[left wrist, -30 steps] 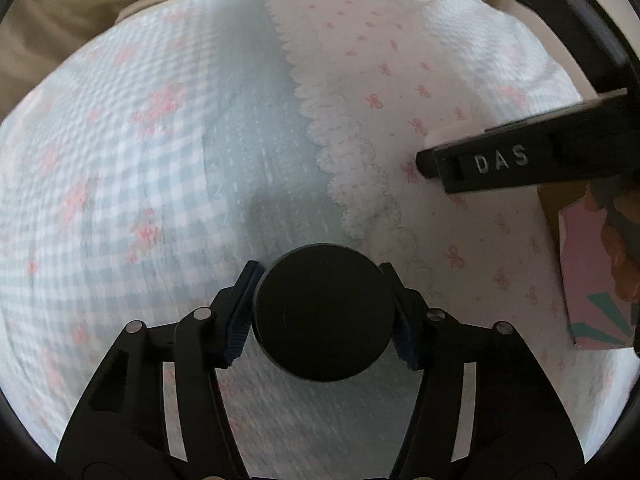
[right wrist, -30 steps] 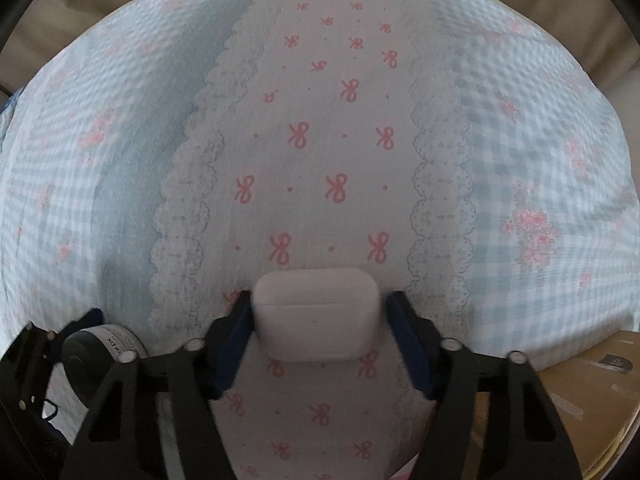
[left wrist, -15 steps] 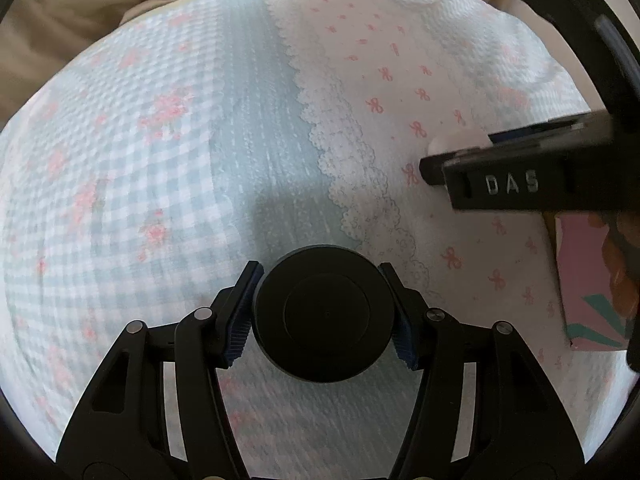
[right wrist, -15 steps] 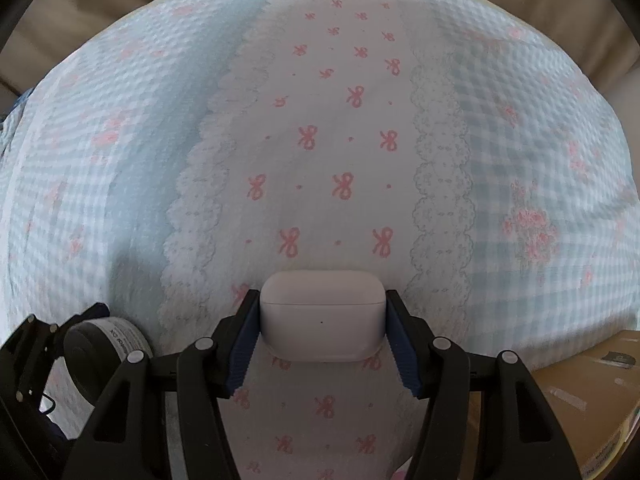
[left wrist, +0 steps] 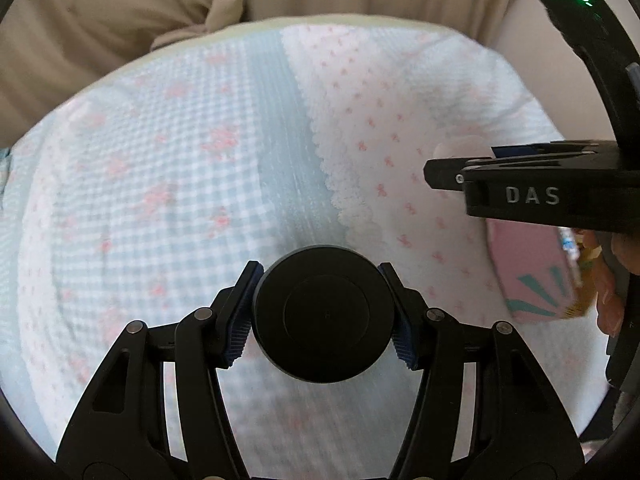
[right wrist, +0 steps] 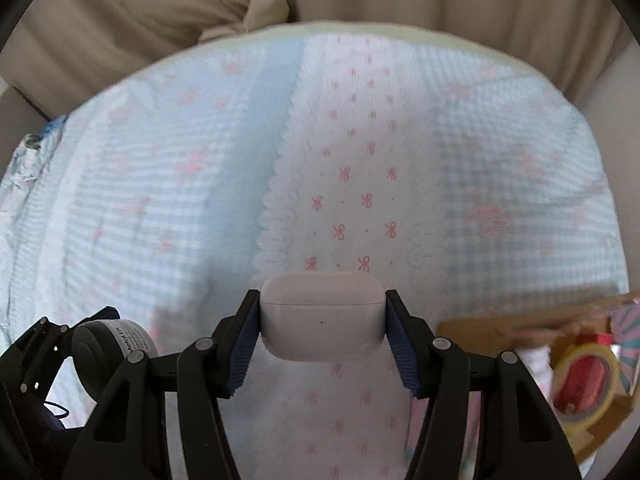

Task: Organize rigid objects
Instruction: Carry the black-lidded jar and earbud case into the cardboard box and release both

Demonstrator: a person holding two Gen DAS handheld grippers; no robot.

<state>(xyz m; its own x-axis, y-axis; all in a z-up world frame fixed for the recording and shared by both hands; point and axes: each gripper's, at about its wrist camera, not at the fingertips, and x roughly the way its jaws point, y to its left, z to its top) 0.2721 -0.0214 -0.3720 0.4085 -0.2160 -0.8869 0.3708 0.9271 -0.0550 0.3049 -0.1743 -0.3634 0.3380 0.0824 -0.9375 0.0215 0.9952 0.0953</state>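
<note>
My left gripper (left wrist: 322, 314) is shut on a round black puck (left wrist: 322, 314) and holds it above the bed. My right gripper (right wrist: 322, 322) is shut on a white earbud case (right wrist: 322, 316), also above the bed. In the left wrist view the right gripper (left wrist: 440, 172) reaches in from the right edge, with a bit of the white case (left wrist: 456, 146) showing behind it. In the right wrist view the left gripper and the puck (right wrist: 108, 344) show at the lower left.
The bed has a quilted cover (right wrist: 360, 200) in blue check and white with pink bows. A cardboard box (right wrist: 500, 328) at the lower right holds a roll of yellow tape (right wrist: 584, 384). A pink box flap (left wrist: 532, 272) shows in the left wrist view. Beige curtains (left wrist: 120, 20) hang behind.
Both grippers have risen and tilted up, so the curtains and the cardboard box with the tape have come into view. Each still holds its object.
</note>
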